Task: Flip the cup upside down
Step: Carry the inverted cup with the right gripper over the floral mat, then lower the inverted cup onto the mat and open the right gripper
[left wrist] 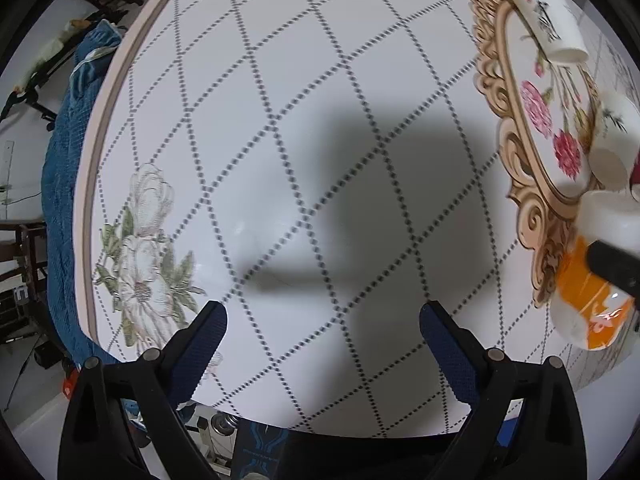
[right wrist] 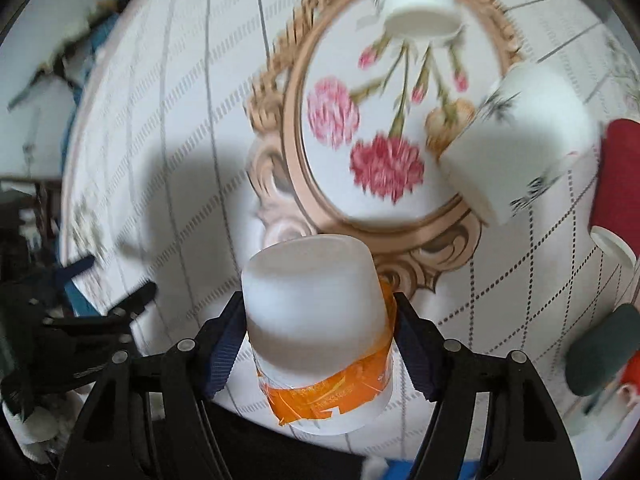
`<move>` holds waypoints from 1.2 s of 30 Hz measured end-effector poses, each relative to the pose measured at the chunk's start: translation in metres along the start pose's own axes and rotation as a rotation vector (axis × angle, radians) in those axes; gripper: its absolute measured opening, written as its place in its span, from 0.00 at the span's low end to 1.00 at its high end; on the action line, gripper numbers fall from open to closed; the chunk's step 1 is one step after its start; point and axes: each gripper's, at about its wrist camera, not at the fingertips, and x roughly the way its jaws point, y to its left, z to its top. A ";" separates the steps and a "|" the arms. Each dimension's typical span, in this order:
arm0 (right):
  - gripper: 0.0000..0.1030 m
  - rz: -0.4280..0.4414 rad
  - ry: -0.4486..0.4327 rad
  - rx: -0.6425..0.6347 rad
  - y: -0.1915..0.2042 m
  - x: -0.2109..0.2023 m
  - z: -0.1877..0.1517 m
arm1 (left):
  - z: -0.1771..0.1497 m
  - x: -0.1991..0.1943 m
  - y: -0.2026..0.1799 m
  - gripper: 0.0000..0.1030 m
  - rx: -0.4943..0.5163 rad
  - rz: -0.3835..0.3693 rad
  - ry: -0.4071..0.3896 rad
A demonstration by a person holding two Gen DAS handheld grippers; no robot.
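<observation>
My right gripper (right wrist: 318, 320) is shut on a white cup with an orange label (right wrist: 320, 332). The cup's flat base points away from me and its rim is toward me, held above the table's near edge. The same cup shows in the left wrist view (left wrist: 588, 304) at the far right, with a dark finger (left wrist: 612, 264) across it. My left gripper (left wrist: 324, 324) is open and empty over the bare patterned table (left wrist: 300, 120).
Two white printed cups (right wrist: 516, 140) (right wrist: 420, 0) stand upside down around the gold-framed flower motif (right wrist: 380, 148). A red cup (right wrist: 618, 184) is at the right edge, with a dark green object (right wrist: 600, 352) below it. A blue cloth (left wrist: 68, 160) hangs past the table's left rim.
</observation>
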 end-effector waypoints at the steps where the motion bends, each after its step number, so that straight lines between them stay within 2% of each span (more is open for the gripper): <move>1: 0.70 0.007 -0.041 0.015 -0.003 -0.001 -0.001 | 0.002 -0.001 0.004 0.96 -0.005 0.003 -0.001; 6: 0.70 0.002 -0.288 0.054 -0.003 -0.022 -0.008 | 0.009 -0.005 0.017 0.96 -0.020 0.021 -0.009; 9: 0.70 0.008 -0.394 0.053 -0.002 -0.019 -0.011 | 0.014 -0.006 0.021 0.96 -0.011 0.034 -0.011; 15: 0.70 0.007 -0.522 0.026 0.000 -0.008 -0.027 | 0.012 -0.004 0.008 0.96 0.026 0.050 -0.018; 20: 0.71 -0.026 -0.532 -0.039 0.010 -0.003 -0.042 | 0.001 -0.009 -0.006 0.96 0.052 0.052 -0.032; 23: 0.71 -0.025 -0.493 -0.016 0.009 0.000 -0.050 | -0.005 -0.013 -0.011 0.96 0.070 0.062 -0.050; 28: 0.72 -0.073 -0.448 -0.015 0.016 0.005 -0.062 | -0.012 -0.031 -0.026 0.96 0.083 0.055 -0.099; 31: 0.79 -0.074 -0.443 0.018 0.015 0.000 -0.072 | -0.019 -0.043 -0.030 0.96 0.091 0.050 -0.129; 33: 0.80 -0.070 -0.446 0.053 0.012 -0.007 -0.080 | -0.025 -0.052 -0.031 0.96 0.098 0.048 -0.151; 35: 0.89 -0.071 -0.444 0.087 0.010 -0.017 -0.091 | -0.031 -0.063 -0.034 0.96 0.107 0.044 -0.179; 36: 0.89 -0.081 -0.451 0.101 0.010 -0.025 -0.098 | -0.035 -0.069 -0.034 0.96 0.115 0.046 -0.194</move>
